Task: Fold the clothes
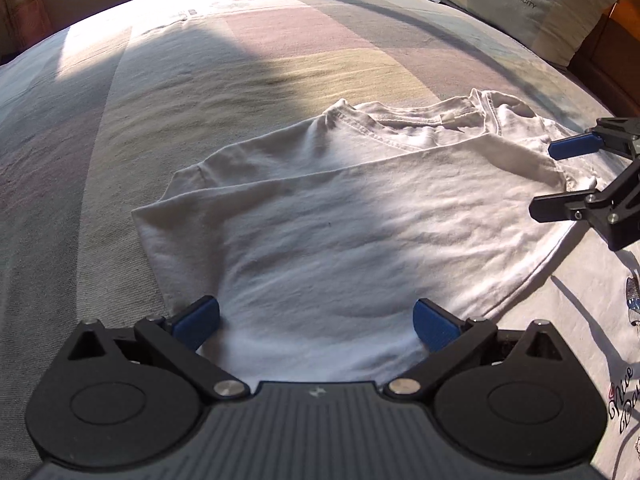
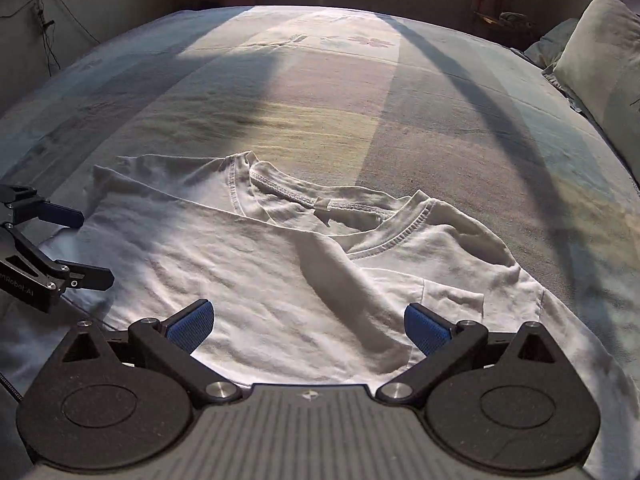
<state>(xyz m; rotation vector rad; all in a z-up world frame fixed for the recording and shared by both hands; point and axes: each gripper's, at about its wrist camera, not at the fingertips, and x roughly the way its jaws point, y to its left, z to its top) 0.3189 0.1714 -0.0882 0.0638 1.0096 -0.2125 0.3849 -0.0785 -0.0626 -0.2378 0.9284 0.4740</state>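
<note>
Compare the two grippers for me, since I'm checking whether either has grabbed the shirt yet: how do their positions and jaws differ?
The left gripper sits at the white T-shirt's folded body, toward the shirt's left end, while the right gripper sits toward the collar and sleeve end. Seen from the other's camera, each points in from the side. Both share wide-open jaws with blue pads, and neither pinches any cloth.
</note>
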